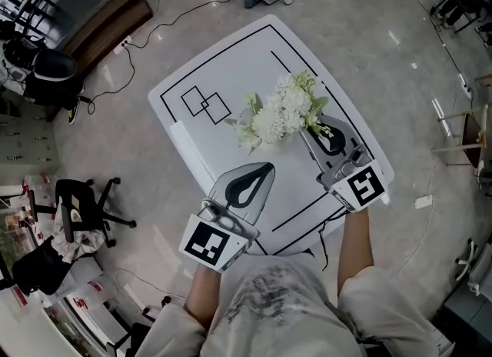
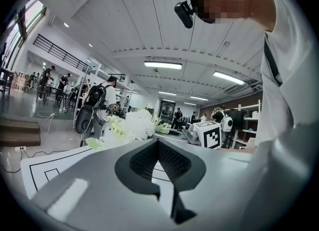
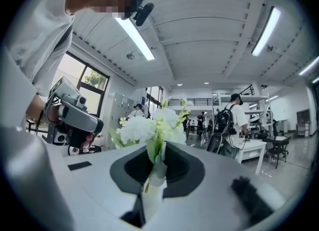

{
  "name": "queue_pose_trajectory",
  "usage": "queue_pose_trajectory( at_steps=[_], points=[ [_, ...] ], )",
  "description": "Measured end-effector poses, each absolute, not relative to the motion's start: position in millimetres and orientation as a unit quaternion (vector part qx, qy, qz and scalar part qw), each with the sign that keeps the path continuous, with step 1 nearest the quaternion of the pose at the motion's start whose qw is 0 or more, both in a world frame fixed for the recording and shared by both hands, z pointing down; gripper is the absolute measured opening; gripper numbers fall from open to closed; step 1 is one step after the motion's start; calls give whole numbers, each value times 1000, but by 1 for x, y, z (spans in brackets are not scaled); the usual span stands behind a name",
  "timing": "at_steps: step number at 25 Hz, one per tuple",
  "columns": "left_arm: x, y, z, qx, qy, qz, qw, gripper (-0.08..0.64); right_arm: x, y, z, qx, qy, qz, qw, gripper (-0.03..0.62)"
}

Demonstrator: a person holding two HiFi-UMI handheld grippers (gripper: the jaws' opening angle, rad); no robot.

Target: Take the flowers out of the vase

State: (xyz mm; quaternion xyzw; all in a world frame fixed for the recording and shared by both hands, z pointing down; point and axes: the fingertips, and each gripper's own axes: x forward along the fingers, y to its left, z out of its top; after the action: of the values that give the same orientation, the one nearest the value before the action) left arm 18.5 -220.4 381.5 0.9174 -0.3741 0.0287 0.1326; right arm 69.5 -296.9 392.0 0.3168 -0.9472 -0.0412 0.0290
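on white lined table (image 1: 231, 71), flowers (image 1: 280, 113), pale floor (image 1: 369, 48), office chair (image 1: 81, 200)

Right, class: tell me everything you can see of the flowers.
The flowers are one bunch of white blooms with pale green leaves, and they look artificial. Their stems are pinched between the right gripper's fingers. The heads fan out beyond the tips, over the white table.
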Motion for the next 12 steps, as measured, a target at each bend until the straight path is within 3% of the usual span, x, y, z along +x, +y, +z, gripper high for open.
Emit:
queue_pose_trajectory(
  at_steps=[12],
  points=[
    [17,-208,361,924,-370,8,97,9,72,-281,367,341,-938,-63,19,46]
  ],
)
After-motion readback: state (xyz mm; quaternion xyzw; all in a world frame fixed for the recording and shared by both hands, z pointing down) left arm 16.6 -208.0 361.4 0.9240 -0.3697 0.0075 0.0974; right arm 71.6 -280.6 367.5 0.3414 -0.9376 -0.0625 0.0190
